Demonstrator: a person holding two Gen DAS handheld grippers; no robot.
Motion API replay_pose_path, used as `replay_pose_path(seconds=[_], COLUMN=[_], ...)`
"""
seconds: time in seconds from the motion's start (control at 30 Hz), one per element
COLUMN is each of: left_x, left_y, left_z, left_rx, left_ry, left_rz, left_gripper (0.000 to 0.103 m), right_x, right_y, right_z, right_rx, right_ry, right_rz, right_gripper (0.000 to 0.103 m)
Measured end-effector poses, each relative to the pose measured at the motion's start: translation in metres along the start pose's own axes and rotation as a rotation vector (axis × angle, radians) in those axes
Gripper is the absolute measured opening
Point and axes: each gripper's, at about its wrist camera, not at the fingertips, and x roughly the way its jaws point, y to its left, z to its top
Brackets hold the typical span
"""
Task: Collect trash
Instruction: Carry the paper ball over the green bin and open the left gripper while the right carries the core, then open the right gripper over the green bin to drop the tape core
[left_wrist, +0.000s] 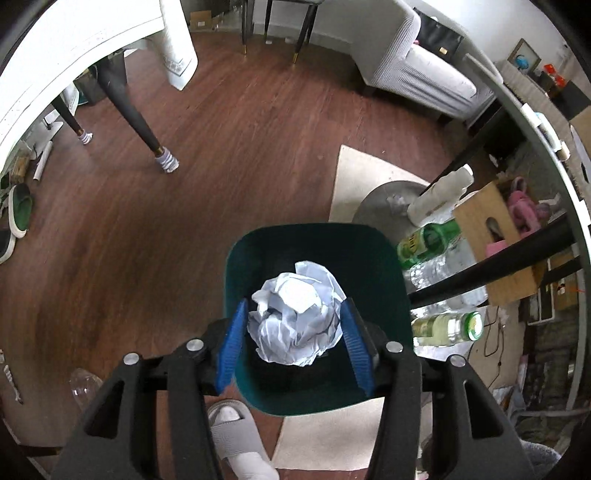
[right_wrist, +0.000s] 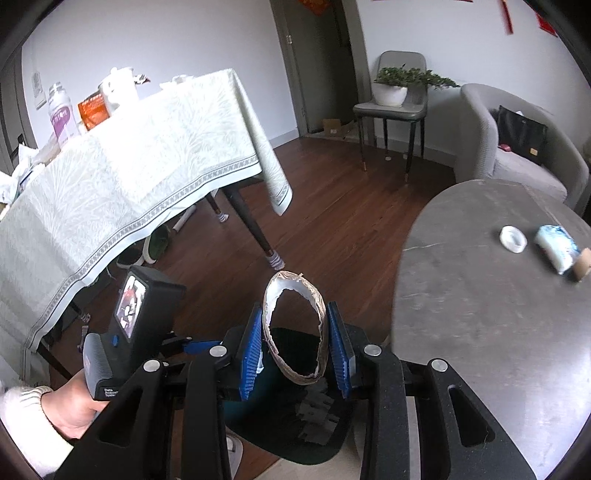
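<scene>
A: What stands on the wood floor (left_wrist: 229, 155)?
B: A green bin (left_wrist: 384, 266) at centre, a cream rug (left_wrist: 354, 177) under it towards two o'clock.
A: And the grey round table (right_wrist: 480, 314)?
B: A white lid (right_wrist: 513, 239) and a wrapped packet (right_wrist: 557, 248), at two o'clock.

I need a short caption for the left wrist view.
Left tool poised over the green bin, crumpled paper between its blue pads.

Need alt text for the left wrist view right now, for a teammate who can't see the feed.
The left gripper points down over a dark green trash bin on a wood floor, with a crumpled white paper ball between its blue fingers; whether the pads still press it is unclear. Bottles lie right of the bin.
</scene>
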Motion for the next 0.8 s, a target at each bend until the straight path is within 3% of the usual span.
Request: replay_pose_path(seconds=[0.13, 0.33, 0.67, 0.8], left_x=[0.0, -0.018, -0.08, -0.095], left_y=[0.012, 0.025, 0.039, 0.039], left_z=[-0.001, 0.002, 0.013, 0.016], left_rx=[-0.014, -0.048, -0.084, -0.097], left_ry=[0.005, -0.047, -0.253, -0.287], left_rz=[-0.001, -0.011, -0.019, -0.049], left_gripper=[0.061, 0.064, 0.064, 0.06], right_x=[0.014, 0.038, 0.079, 0.098], right_y=[0.009, 0.019, 0.024, 0.026], right_z=[0.0, -0.005, -0.023, -0.032], right_rx=[-0.015, -0.033, -0.041, -0.04], right_ry=[0.03, 0.087, 0.197, 0.247], right_rz=[0.009, 0.009, 0.001, -0.004], right_gripper=[0.034, 0.034, 0.034, 0.034])
